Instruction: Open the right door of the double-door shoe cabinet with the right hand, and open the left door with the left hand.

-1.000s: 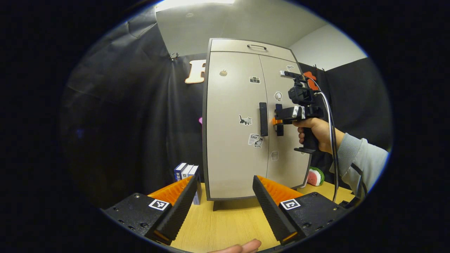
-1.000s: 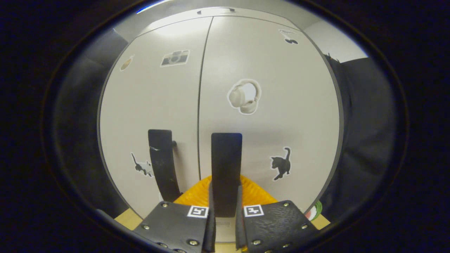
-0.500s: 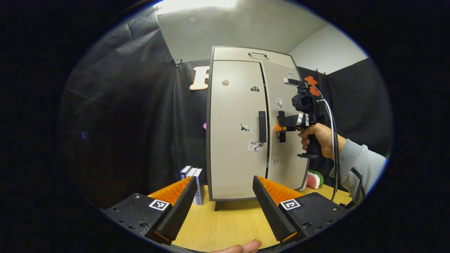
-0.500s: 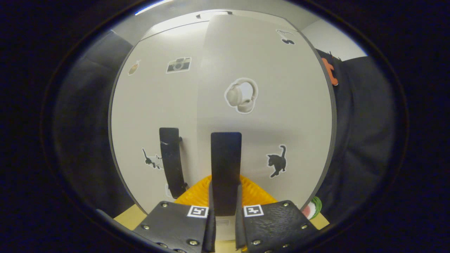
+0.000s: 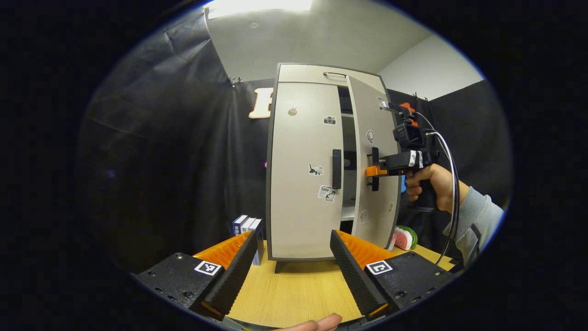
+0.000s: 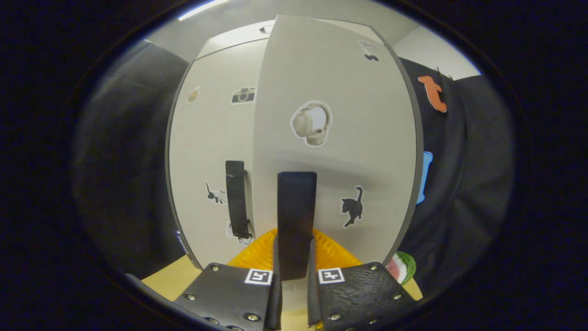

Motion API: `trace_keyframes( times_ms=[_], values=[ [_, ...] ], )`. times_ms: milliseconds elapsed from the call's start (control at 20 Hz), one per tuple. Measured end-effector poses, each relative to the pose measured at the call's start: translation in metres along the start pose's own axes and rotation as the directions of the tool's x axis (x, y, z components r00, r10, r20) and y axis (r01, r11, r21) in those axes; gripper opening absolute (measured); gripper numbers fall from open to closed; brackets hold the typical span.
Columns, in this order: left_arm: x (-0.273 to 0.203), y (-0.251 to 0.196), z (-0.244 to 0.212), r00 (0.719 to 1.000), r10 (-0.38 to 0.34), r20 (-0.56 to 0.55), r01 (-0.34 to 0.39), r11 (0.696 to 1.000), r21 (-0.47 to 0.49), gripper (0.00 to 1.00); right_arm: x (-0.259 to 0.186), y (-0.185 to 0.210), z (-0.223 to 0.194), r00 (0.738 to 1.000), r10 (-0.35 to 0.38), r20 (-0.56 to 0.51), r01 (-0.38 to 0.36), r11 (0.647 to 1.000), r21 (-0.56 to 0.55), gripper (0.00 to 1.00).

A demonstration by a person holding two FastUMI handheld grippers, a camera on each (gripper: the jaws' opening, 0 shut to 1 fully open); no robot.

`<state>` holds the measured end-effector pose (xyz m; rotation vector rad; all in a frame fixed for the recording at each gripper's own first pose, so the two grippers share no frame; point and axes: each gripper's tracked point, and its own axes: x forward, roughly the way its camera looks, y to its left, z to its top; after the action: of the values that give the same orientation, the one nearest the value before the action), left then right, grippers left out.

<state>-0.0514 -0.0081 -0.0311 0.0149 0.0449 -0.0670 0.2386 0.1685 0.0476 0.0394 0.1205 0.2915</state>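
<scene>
Right gripper clamped on right door handle, right door ajar. Could slip off if pulled straight instead of along the arc. Left gripper spread wide, left door handle ahead, well apart.

I am seeing the right door hiding most of the cabinet interior; shelf contents are staying indistinct.
</scene>
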Motion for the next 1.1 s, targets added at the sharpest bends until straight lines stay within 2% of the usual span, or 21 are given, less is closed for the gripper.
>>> trace_keyframes(
  times_ms=[500,1100],
  values=[
    [0.001,-0.018,0.002,1.000,0.009,-0.008,-0.009,1.000,-0.006,0.99,-0.034,-0.022,-0.003,0.999,0.032,0.009,-0.032,0.999,0.003,0.22],
    [0.036,-0.060,-0.007,0.998,-0.056,-0.035,0.056,0.998,-0.013,0.99,-0.071,-0.061,-0.009,0.999,0.038,0.022,-0.038,0.999,0.000,0.21]
  ],
)
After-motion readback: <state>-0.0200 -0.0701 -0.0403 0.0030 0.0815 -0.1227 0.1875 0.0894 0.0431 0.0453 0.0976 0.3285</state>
